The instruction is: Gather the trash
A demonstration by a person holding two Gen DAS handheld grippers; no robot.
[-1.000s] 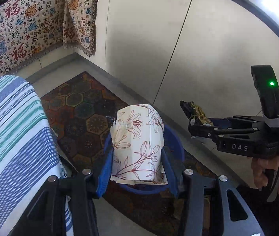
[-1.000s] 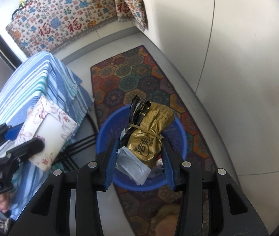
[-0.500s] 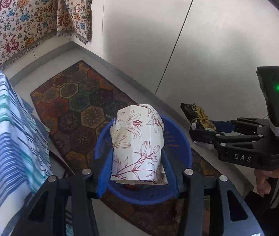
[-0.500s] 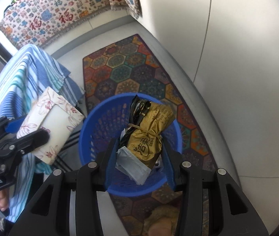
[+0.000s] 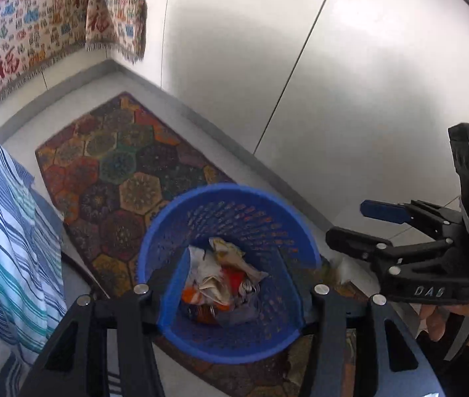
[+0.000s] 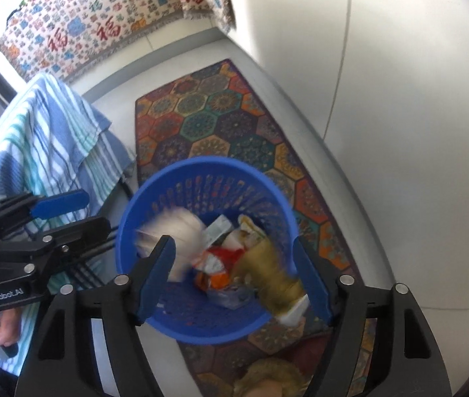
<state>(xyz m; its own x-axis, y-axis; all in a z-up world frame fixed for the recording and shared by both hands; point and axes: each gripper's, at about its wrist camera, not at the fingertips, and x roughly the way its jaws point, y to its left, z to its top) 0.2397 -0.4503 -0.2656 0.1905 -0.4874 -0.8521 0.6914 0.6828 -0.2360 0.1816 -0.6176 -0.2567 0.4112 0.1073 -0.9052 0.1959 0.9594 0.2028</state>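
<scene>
A blue perforated basket (image 5: 234,198) stands on the rug and holds crumpled wrappers (image 5: 224,278). My left gripper (image 5: 231,284) is open and empty above it. In the right wrist view my right gripper (image 6: 234,258) is open over the basket (image 6: 201,172). A gold packet (image 6: 270,271) is blurred in mid-fall at the basket's right rim. A white floral paper (image 6: 174,228) is blurred, falling at the left inside. The other gripper shows in each view: the right one (image 5: 366,225) and the left one (image 6: 75,211), both open.
A hexagon-patterned rug (image 5: 115,165) lies along the white wall (image 5: 333,66). A blue striped cloth (image 6: 45,139) drapes over furniture on the left, close to the basket. A patterned cloth (image 6: 95,23) hangs at the back.
Both grippers have opened over the basket. The floral paper has left my left gripper and the gold packet has left my right gripper; both are dropping into the basket.
</scene>
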